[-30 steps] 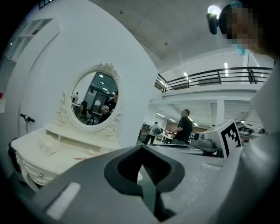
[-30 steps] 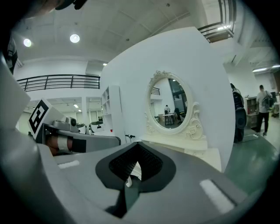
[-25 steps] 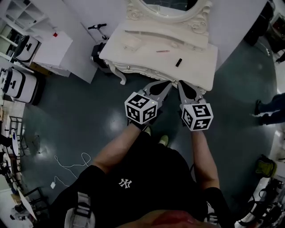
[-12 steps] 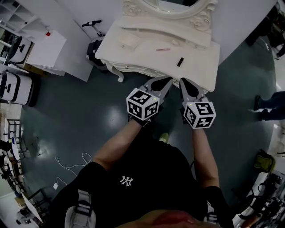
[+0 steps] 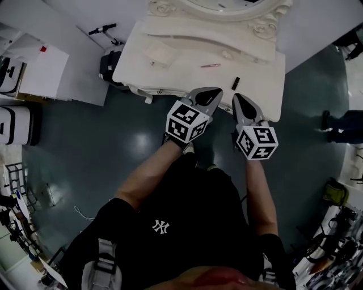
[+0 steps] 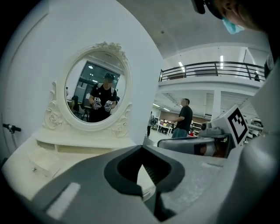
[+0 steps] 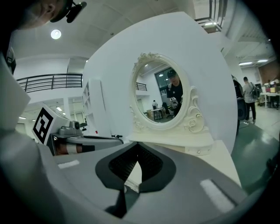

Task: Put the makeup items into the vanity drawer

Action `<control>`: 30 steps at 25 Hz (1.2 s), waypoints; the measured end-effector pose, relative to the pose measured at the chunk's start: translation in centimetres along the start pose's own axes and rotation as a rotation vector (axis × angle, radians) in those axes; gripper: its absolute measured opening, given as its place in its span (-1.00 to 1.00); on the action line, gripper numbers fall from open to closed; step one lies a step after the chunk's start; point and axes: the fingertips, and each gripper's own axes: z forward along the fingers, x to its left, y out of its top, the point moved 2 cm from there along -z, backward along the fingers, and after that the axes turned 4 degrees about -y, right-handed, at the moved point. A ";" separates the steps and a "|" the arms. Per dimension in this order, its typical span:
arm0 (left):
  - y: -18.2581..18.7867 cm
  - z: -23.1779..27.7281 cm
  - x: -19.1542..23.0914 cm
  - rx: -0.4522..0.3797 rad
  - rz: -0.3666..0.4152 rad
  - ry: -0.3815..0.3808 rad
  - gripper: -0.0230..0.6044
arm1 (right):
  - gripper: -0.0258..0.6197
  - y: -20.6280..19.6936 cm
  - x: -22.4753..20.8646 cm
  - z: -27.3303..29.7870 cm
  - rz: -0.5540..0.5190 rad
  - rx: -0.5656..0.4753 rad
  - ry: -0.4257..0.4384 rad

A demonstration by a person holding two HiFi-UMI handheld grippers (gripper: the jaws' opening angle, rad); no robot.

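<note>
Before the mirror (image 5: 222, 5), on the surface (image 5: 187, 76), a slim stick (image 5: 210, 65) lies about centre, a short tube (image 5: 236, 82) further forward to the right, and a flat pad (image 5: 161, 54) to the left.

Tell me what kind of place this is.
Probably a large open lab or workshop hall with a staged dressing corner, not a home. The ornate vanity and its oval mirror stand against a bare white partition. A railed mezzanine and a person near work tables show behind.
</note>
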 end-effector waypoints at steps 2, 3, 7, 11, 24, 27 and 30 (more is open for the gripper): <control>-0.3 0.8 1.9 0.027 0.016 -0.013 -0.92 | -0.85 -0.1 -0.1 1.7 0.008 0.009 -0.020; -0.6 1.1 2.7 0.041 0.023 -0.018 -0.92 | -0.85 -0.1 -0.1 2.4 0.011 0.012 -0.028; -1.8 2.4 6.2 0.094 0.044 -0.011 -0.92 | -0.85 -0.4 -0.3 4.9 0.022 0.026 -0.048; -2.9 4.0 9.4 0.133 0.062 0.009 -0.93 | -0.85 -0.8 -1.5 7.9 0.032 0.041 -0.052; -7.5 12.2 17.9 0.282 0.130 0.050 -0.92 | -0.85 -3.2 -7.5 18.0 0.034 0.141 0.011; -8.9 14.0 19.6 0.314 0.134 0.057 -0.92 | -0.85 -3.8 -8.8 19.9 0.034 0.165 0.033; -10.5 15.4 20.9 0.363 0.152 0.052 -0.88 | -0.85 -4.4 -9.9 21.4 0.038 0.187 0.053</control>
